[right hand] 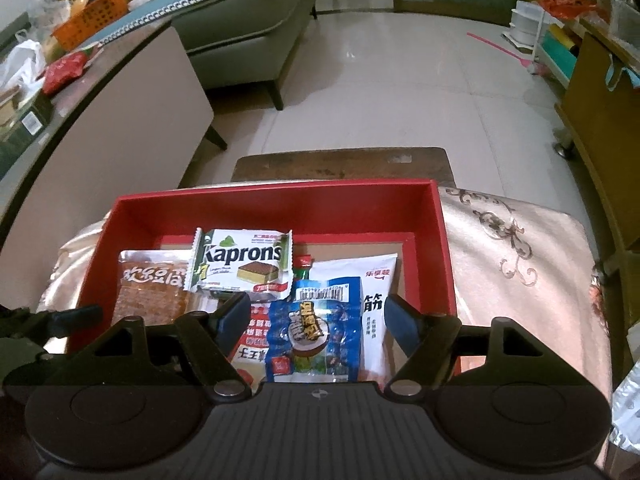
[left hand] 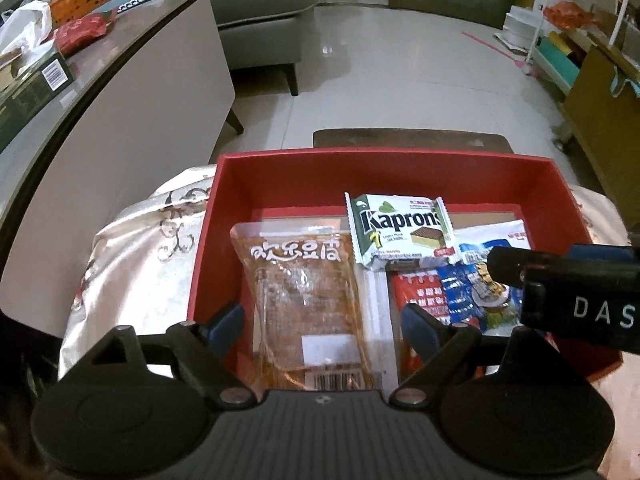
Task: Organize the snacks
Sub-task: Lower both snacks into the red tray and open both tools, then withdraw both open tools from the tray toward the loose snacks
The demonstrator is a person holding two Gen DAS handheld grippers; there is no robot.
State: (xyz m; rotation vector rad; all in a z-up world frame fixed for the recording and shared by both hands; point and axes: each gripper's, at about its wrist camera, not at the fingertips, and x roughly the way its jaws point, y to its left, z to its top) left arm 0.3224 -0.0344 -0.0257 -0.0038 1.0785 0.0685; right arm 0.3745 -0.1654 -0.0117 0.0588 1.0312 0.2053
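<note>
Snack packets lay in the red box (left hand: 280, 176), left gripper (left hand: 324, 320) spread over the orange packet (left hand: 304, 300), right gripper (right hand: 318, 322) spread over the blue packet (right hand: 316, 332), holding nothing

A: Where's the claw (right hand: 316, 320)?
B: Low over the red box (right hand: 434, 240), jaws spread wide, gripping nothing.
A: And between the jaws?
B: A blue packet (right hand: 316, 332), lying on a red packet (right hand: 252, 340) and a white bag (right hand: 376, 292).
A: Further ahead?
B: The Kaprons pack (right hand: 244, 260), ahead-left. An orange pouch (right hand: 148, 288) sits beyond the left finger.
</note>
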